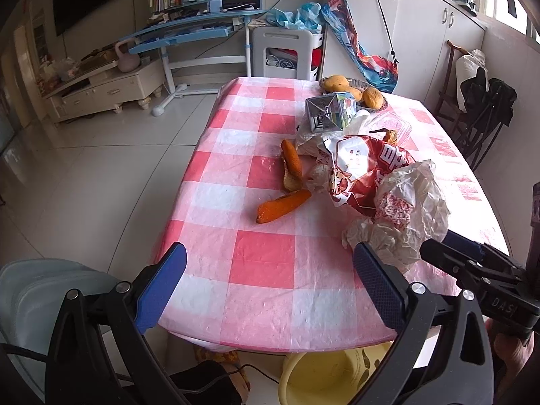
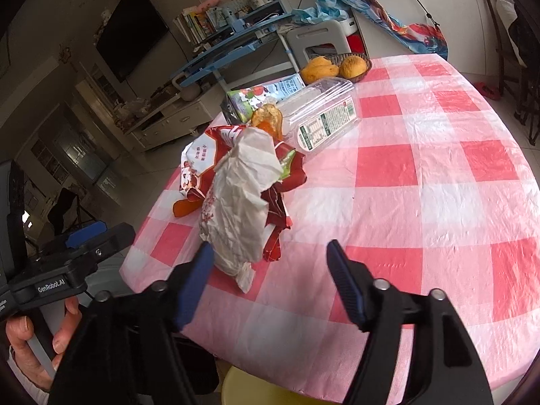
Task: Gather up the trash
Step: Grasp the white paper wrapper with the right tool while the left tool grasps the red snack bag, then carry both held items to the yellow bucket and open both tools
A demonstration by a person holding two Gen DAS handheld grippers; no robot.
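Observation:
Trash lies on the pink checked tablecloth (image 1: 260, 256): orange peels (image 1: 281, 207), a red snack bag (image 1: 368, 168), crumpled white paper (image 1: 405, 216), a drink carton (image 1: 332, 109) and a clear plastic box (image 2: 320, 118). My left gripper (image 1: 270, 273) is open and empty above the table's near edge, left of the paper. My right gripper (image 2: 270, 270) is open and empty; its left finger is close beside the crumpled paper (image 2: 239, 195). The red bag (image 2: 280, 195) lies under the paper. The right gripper also shows in the left wrist view (image 1: 472, 266).
A basket of yellow fruit (image 1: 354, 91) stands at the table's far edge. A yellow basin (image 1: 330, 371) sits on the floor under the near edge. A grey chair (image 1: 44, 297) is at the left. A dark chair (image 1: 482, 111) with clothes stands at the right.

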